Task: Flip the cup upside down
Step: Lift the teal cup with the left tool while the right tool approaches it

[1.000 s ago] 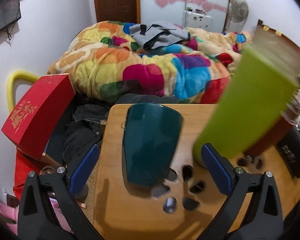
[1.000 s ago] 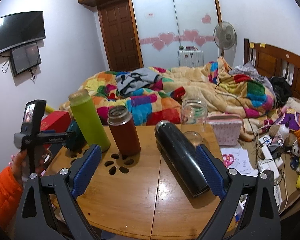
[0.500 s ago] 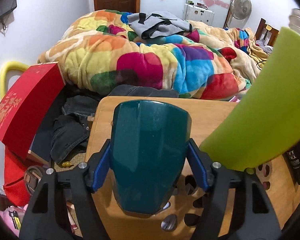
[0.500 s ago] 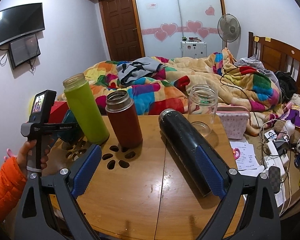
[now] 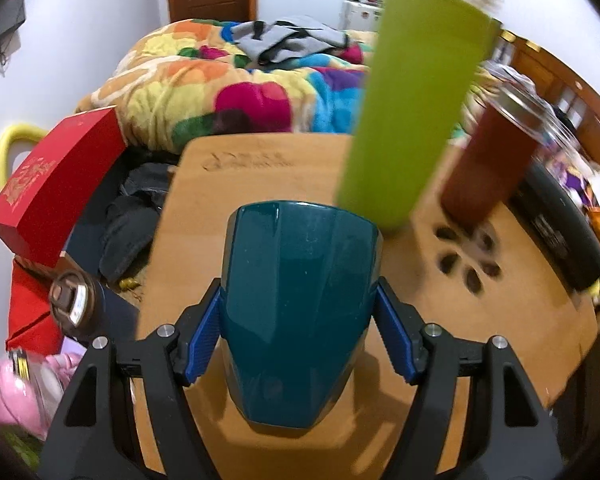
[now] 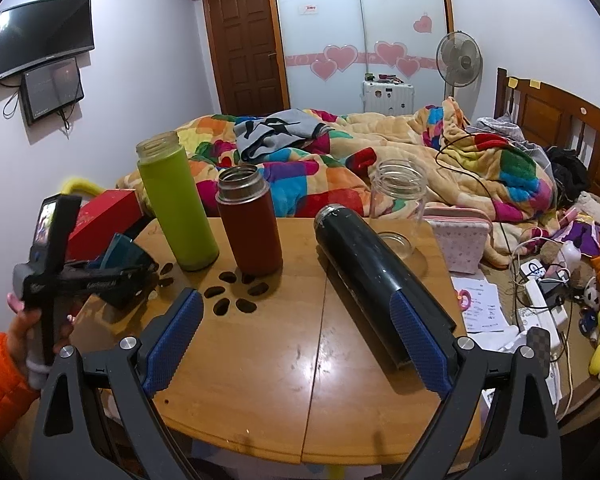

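- The dark teal cup (image 5: 300,312) is gripped on both flanks by the blue pads (image 5: 204,336) of the left hand-held gripper (image 5: 300,332), above the left portion of the desk (image 5: 260,168).
- In the right wrist view the cup (image 6: 124,256) is seen tilted in that hand-held gripper, just left of the green bottle (image 6: 176,204); contact with the desk cannot be determined.
- The green bottle (image 5: 416,104) stands upright and uncapped, immediately beyond the cup.
- A red-brown flask (image 6: 250,220) stands upright, just right of the green bottle.
- A black flask (image 6: 376,280) lies on its side, right of the green bottle.
- A clear glass jar (image 6: 398,208) stands further right of the green bottle, near the desk's far edge.
- The right hand-held gripper (image 6: 298,340) is held with jaws wide apart over the near desk, nothing between them, well apart from the green bottle.
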The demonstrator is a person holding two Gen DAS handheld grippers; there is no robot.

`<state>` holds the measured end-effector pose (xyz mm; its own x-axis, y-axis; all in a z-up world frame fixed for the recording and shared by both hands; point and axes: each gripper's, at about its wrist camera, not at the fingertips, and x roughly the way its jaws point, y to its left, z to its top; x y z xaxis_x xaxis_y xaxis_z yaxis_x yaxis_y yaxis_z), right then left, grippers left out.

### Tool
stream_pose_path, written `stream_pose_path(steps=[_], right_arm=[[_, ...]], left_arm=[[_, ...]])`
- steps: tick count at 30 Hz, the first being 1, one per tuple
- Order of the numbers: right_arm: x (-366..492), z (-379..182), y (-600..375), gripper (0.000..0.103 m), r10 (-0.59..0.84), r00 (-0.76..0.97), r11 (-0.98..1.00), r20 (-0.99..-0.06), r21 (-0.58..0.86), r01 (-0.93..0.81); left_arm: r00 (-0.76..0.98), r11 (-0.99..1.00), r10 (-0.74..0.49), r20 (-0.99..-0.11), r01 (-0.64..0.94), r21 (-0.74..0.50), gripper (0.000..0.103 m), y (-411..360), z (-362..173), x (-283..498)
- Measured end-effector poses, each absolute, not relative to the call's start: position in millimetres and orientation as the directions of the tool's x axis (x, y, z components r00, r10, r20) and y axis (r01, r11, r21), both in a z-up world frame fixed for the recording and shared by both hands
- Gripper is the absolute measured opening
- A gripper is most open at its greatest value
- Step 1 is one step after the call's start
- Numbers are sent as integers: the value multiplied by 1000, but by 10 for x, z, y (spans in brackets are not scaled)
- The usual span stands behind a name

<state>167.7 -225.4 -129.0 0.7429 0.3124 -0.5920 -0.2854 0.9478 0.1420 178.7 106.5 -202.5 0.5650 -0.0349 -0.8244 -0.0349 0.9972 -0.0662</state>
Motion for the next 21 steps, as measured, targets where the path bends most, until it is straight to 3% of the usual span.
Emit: stream_pose_path(steps=[11, 21], right_arm=[[1514, -1348, -2427, 94, 298, 739, 953, -605, 148, -264], [1469, -1402, -2620, 94, 273, 742, 961, -613, 146, -233]], left_arm=[[578, 992, -107, -809, 117, -48, 71, 146, -1975, 1493], [588, 992, -119, -800, 107, -69, 71, -395, -1982, 1501]])
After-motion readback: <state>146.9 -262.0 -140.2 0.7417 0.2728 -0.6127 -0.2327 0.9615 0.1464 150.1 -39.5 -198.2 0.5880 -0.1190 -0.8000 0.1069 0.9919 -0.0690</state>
